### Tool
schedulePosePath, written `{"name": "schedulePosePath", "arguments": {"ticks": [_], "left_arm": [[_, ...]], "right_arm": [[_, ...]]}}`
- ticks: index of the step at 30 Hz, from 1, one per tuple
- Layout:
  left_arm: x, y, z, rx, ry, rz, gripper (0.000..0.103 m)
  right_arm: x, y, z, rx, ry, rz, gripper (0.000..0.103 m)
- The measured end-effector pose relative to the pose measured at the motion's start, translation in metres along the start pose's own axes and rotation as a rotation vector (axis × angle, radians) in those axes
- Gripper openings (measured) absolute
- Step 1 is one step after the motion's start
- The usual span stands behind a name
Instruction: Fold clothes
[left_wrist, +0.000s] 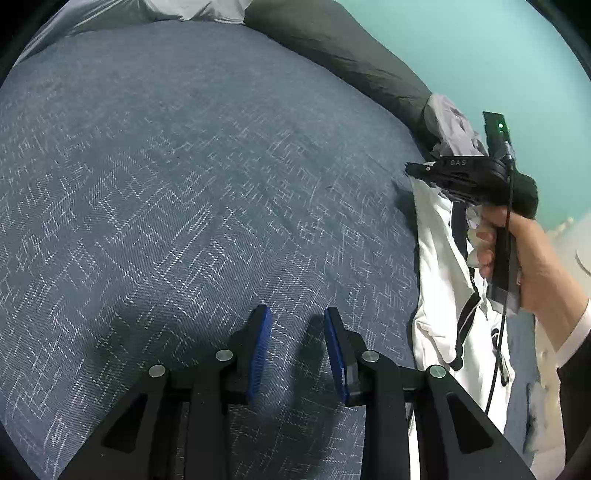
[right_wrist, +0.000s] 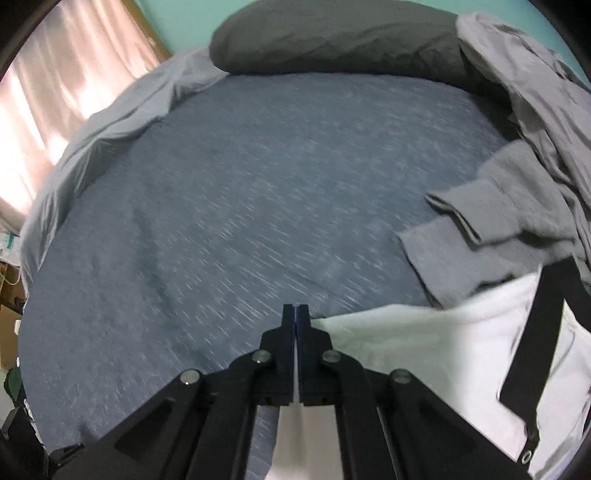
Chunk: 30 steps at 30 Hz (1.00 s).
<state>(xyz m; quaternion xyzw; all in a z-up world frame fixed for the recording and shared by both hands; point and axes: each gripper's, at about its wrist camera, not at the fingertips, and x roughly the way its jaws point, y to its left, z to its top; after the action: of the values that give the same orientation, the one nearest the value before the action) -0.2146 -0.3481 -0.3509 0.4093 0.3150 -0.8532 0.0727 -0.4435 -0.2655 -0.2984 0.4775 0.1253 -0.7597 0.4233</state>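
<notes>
A white garment with black straps (left_wrist: 443, 280) hangs from my right gripper (left_wrist: 415, 170) at the right of the left wrist view, above the blue patterned bed cover (left_wrist: 184, 177). In the right wrist view my right gripper (right_wrist: 295, 314) is shut on the white garment (right_wrist: 424, 354), whose cloth runs between the jaws and trails to the right. My left gripper (left_wrist: 297, 321) is open and empty, low over the bed cover, left of the garment.
A pile of grey clothes (right_wrist: 517, 184) lies at the bed's right side. A dark grey pillow (right_wrist: 332, 37) and a pale sheet (right_wrist: 110, 110) lie at the head. A curtain (right_wrist: 55, 92) hangs at the left. The wall is teal.
</notes>
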Motion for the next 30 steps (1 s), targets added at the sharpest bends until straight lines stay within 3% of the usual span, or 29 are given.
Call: {"name": "schedulePosePath", "arguments": {"ticks": [6,12,14,16,21,30], "left_arm": [[0.001,-0.001,-0.001,0.004,0.004,-0.004,0.034],[0.001,0.000,0.000,-0.003,0.005,-0.009,0.034],[0.001,-0.001,0.000,-0.004,0.006,-0.010,0.034],[0.000,-0.001,-0.001,-0.004,0.007,-0.012,0.034],[-0.001,-0.001,-0.001,-0.010,0.006,-0.017,0.034],[-0.002,-0.001,-0.001,-0.011,0.006,-0.015,0.034]], "right_arm": [[0.007,-0.006,0.003,0.015,0.008,0.014,0.001],[-0.021,-0.032,0.004,0.123,-0.074,0.045,0.003],[-0.033,-0.039,0.002,0.129,-0.083,0.041,0.009],[-0.041,-0.044,-0.005,0.121,-0.061,0.041,0.023],[-0.055,-0.054,-0.047,0.109,0.016,0.070,0.026],[-0.091,-0.088,-0.131,0.216,0.010,0.109,0.026]]}}
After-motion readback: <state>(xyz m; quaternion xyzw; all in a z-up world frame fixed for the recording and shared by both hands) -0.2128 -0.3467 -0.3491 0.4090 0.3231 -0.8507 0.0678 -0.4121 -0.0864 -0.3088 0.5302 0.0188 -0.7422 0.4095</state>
